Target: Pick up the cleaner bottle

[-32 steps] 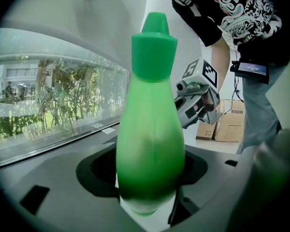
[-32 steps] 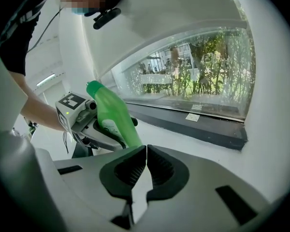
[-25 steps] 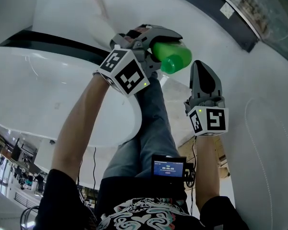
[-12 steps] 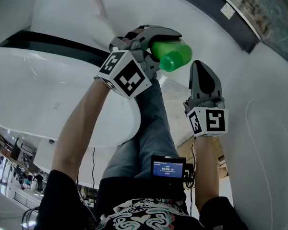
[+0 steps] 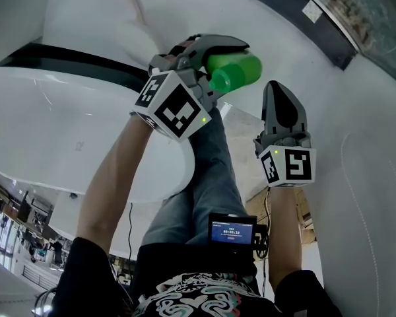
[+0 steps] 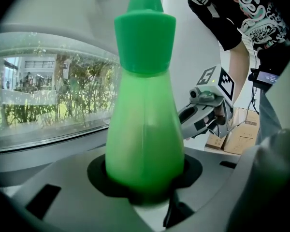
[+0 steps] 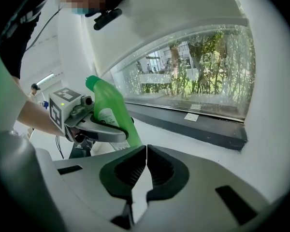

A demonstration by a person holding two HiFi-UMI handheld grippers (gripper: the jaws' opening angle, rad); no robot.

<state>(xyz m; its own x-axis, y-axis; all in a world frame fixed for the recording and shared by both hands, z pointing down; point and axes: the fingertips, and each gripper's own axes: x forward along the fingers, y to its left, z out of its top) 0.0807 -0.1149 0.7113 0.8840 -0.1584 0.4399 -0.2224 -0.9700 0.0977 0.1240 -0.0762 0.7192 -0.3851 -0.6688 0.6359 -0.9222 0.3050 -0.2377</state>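
Up at the head view's upper middle, the left gripper (image 5: 214, 63) holds the tilted green cleaner bottle (image 5: 241, 67) aloft, its fingers closing on it. Just right of it and apart, the right gripper (image 5: 278, 91) hangs with fingers clenched on nothing, the dark window ledge (image 5: 330, 45) well beyond.

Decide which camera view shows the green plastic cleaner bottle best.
The left gripper view: the green plastic cleaner bottle fills the frame between the left gripper's closing jaws. The head view shows only its upper part; the right gripper view shows it small, partly covered.
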